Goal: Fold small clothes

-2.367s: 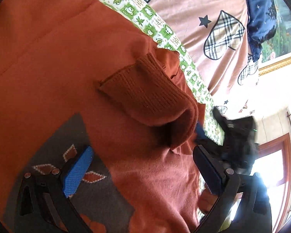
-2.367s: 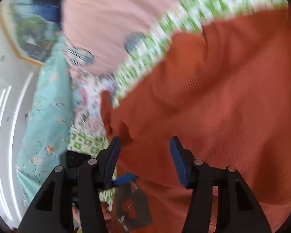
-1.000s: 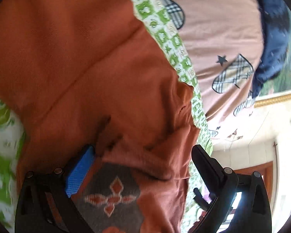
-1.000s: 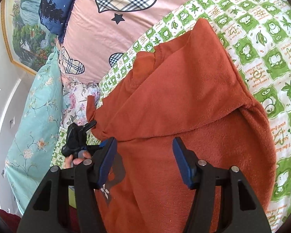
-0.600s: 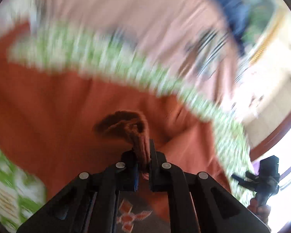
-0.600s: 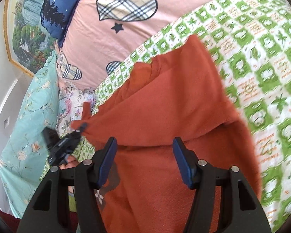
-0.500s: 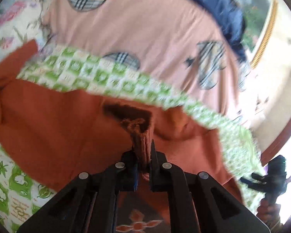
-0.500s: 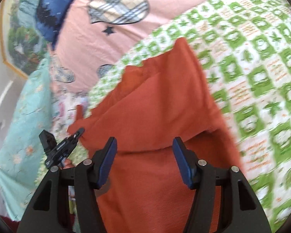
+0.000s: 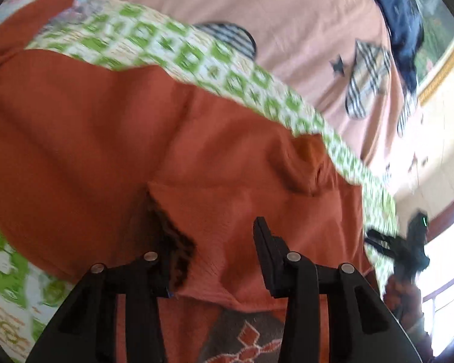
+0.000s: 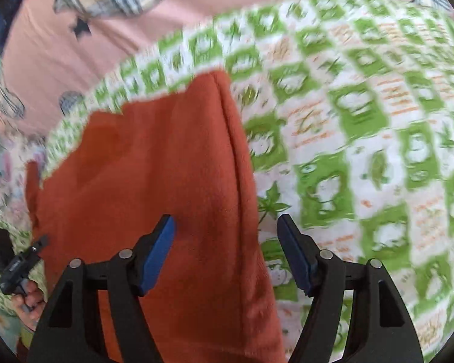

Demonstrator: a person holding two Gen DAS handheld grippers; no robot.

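On the green-and-white checked sheet (image 10: 363,139): rust-orange sweater (image 9: 112,139) spread, partly folded, a layer doubled over toward the near edge. Grey patterned patch (image 9: 242,338) visible at the bottom of the left view. Left gripper (image 9: 212,251) parted, jaws just opened; sleeve cuff (image 9: 172,242) lying between them, against the left finger, apparently no longer pinched, though blur hinders certainty. Right gripper (image 10: 225,242) parted, jaws just narrowed, poised above the sweater's right edge (image 10: 239,157), left finger over cloth, right finger over sheet, nothing clamped. Pink quilt (image 9: 287,30) with plaid hearts beyond the sheet.
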